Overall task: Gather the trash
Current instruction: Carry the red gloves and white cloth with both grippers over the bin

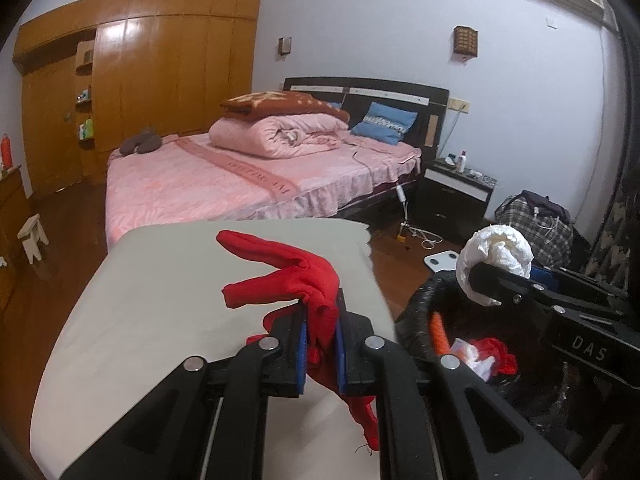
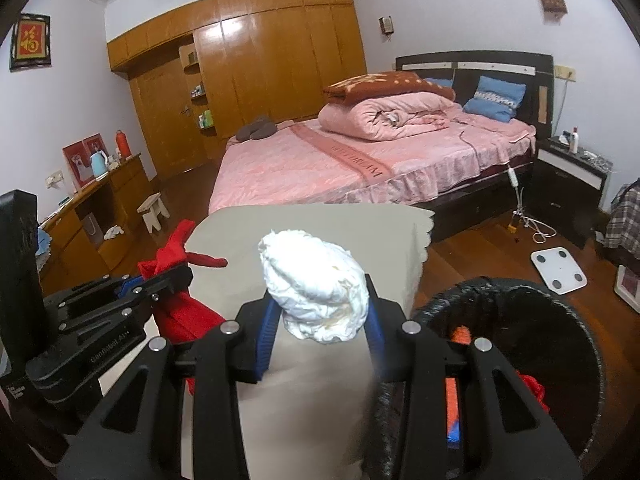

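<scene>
- My left gripper [image 1: 320, 316] is clamped tight on a red cloth [image 1: 296, 276], its loose ends flopping above the grey-covered table [image 1: 160, 300] and trailing below the jaws.
- My right gripper [image 2: 320, 320] pinches a wad of white crumpled paper [image 2: 316, 288] between its blue pads, jaws partway closed around it, raised over the same table top.
- A black-lined trash bin [image 2: 520, 292] stands just beside the table's right edge; an orange strip and red scraps lie inside, though the gripper's arm covers much of its mouth and the rest is too dark to sort out.
- Behind the table, a bed with pink bedding [image 1: 240, 176] fills the room's middle, folded quilts stacked near its headboard.
- A white bathroom scale [image 2: 560, 268] lies on the wooden floor near the bin; a black nightstand [image 1: 452, 196] holds what may be a bottle, too small to be sure.
- A checked bag [image 1: 536, 224] is cut off behind the right gripper in the left view.
</scene>
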